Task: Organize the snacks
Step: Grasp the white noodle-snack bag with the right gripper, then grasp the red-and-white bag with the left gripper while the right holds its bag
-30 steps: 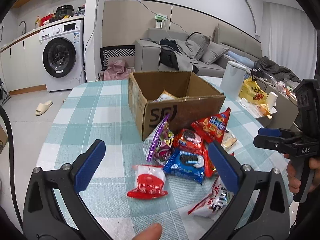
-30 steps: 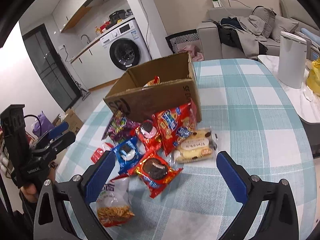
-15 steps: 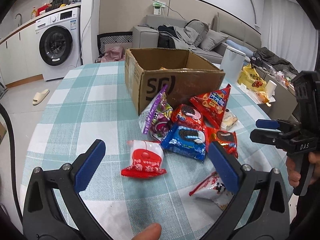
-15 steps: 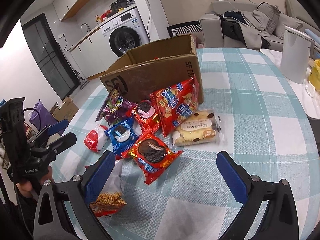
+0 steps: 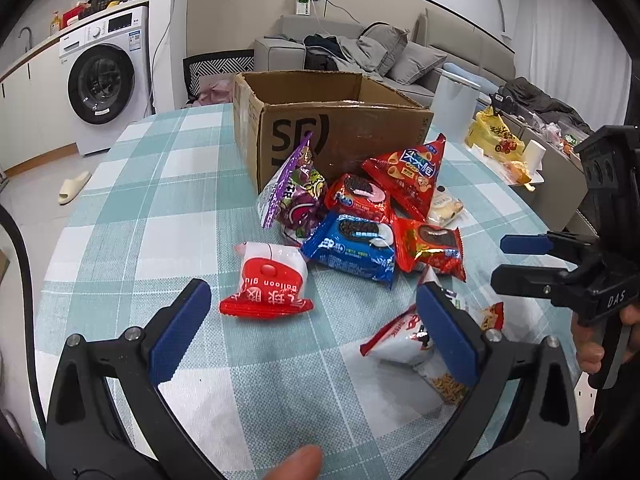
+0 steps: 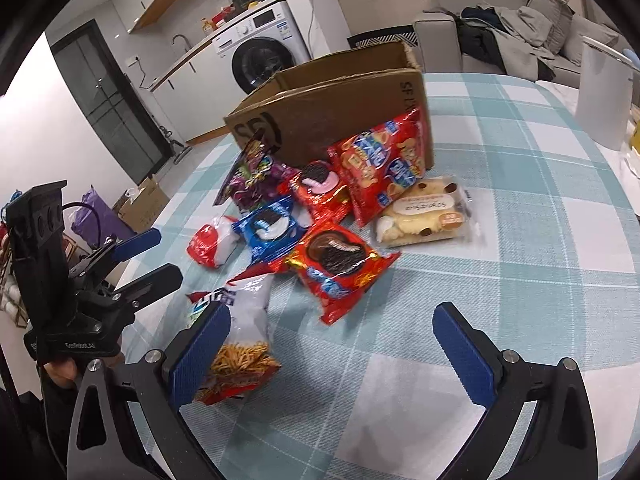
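Moved closer to snack pile since a second ago. Left gripper (image 5: 312,320) spread wide, empty, above red balloon-gum packet (image 5: 269,281). Right gripper (image 6: 328,356) likewise apart, empty. Eight packets counted mid-table: three Oreo, one each otherwise. One cardboard box (image 5: 320,120) behind pile.

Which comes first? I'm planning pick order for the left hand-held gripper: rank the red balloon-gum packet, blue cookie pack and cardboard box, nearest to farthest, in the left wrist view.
1. Red balloon-gum packet, just ahead of the left hand-held gripper.
2. Blue cookie pack, beyond it, to the right.
3. Cardboard box, behind the pile.
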{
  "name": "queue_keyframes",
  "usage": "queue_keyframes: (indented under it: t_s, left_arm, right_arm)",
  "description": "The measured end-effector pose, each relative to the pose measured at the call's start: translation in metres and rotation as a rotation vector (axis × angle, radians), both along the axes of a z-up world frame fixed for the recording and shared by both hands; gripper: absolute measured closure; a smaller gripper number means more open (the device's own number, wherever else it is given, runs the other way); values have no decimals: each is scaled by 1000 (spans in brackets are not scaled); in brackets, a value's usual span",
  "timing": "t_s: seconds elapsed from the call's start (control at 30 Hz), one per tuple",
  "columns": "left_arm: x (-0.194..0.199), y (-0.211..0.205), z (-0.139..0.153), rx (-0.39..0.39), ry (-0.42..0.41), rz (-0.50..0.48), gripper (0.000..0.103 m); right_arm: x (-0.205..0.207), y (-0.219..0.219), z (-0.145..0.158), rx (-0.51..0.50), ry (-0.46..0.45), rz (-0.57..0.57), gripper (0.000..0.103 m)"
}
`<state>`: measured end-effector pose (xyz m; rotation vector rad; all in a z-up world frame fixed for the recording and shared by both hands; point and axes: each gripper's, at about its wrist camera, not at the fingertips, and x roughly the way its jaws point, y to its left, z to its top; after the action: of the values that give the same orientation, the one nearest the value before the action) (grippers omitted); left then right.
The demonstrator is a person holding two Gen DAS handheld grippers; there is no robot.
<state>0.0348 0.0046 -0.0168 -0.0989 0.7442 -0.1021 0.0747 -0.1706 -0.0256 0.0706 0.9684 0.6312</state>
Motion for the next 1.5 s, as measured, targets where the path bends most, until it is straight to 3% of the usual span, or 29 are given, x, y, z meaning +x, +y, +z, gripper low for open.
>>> queue_keyframes:
  t_s: [0.53,0.77,1.2,1.5]
  left_arm:
    - [-8,15,-10,-4,41,32,1]
    - [-3,22,-16,-10,54,54,1]
    - [8,36,-23,-17,86,93,1]
    - [16,41,-29,-21,108,111,1]
  right_arm:
    - [-11,36,-9,68,62,143,1]
    - [-14,54,-14,64,73,209,6]
    - [-18,77,-25,5,61,274,40]
    - [-19,70,-22,56,26,269,50]
